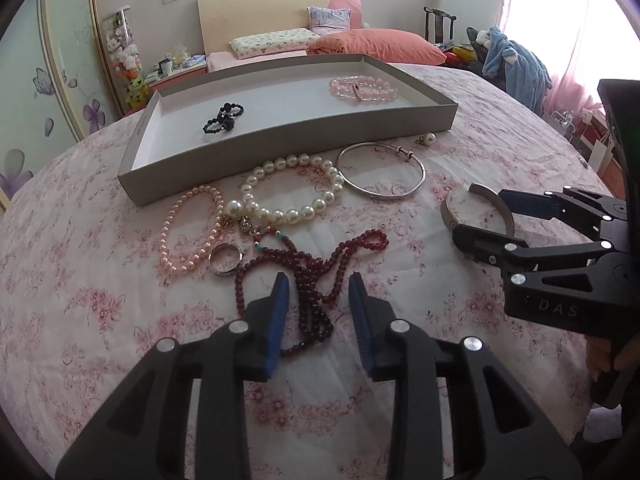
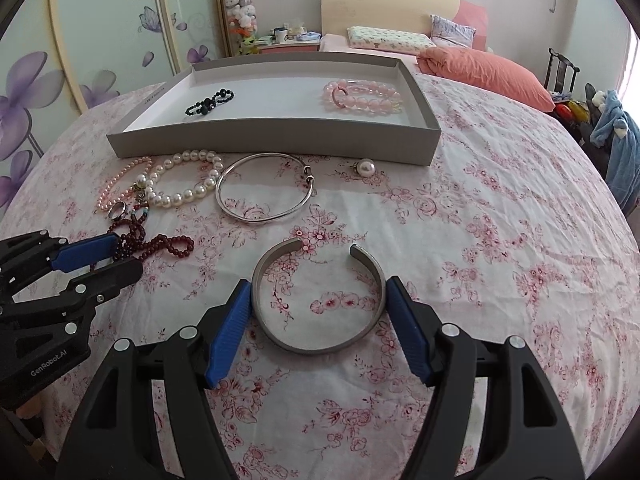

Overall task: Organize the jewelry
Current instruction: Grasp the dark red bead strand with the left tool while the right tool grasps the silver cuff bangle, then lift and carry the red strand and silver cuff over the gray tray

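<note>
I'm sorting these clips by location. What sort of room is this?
Most likely a home bedroom. The jewelry lies on a floral bedspread, with a headboard and pillows behind it, and a wardrobe with flower-patterned sliding doors along the wall.

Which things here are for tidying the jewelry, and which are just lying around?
For the job: grey cardboard tray, open silver cuff bracelet, dark red bead necklace, white pearl necklace, thin silver bangle.

Just lying around: orange pillow, blue clothing.
</note>
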The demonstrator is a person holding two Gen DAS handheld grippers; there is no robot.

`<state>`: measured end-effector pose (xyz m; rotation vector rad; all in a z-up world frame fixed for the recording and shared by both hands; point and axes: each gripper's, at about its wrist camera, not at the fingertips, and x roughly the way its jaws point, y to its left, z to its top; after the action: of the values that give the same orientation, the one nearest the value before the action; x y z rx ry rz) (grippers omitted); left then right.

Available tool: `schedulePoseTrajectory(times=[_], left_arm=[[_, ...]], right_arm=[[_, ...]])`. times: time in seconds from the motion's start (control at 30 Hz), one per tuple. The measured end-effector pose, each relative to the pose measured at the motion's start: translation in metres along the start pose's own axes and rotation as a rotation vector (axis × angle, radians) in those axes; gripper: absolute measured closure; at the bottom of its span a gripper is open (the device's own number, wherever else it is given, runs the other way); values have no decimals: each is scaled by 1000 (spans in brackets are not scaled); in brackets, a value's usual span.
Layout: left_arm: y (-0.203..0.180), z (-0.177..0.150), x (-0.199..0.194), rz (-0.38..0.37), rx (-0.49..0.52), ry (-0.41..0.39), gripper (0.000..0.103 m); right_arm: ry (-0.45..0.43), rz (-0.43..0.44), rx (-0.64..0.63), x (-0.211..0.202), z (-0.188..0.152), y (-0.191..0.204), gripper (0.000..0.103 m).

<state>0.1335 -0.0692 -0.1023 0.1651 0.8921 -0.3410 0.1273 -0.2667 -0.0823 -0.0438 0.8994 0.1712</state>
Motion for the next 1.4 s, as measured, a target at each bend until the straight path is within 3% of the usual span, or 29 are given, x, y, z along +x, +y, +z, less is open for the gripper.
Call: schedulePoseTrajectory(times=[0.17,0.37,0.7,0.8,1.4], left_arm=[[5,-2,-2,0,-27,-1,94],[13,-11,-12,-25,-56,-8,94],[35,-19,-66,-48,-114,-166,94],[37,-18,-79,-49,-126,-204,98],[53,-5,-120,-13,-171,-355,98]], right_arm=[[1,0,3,-1,-3,1,36],[-22,30,16,-7,-8,0,36],[-197,63,25,-45,-1,6,36],[-248,74,29,-55,2,9,36],[-451,88,-2,-92,15,23,36]])
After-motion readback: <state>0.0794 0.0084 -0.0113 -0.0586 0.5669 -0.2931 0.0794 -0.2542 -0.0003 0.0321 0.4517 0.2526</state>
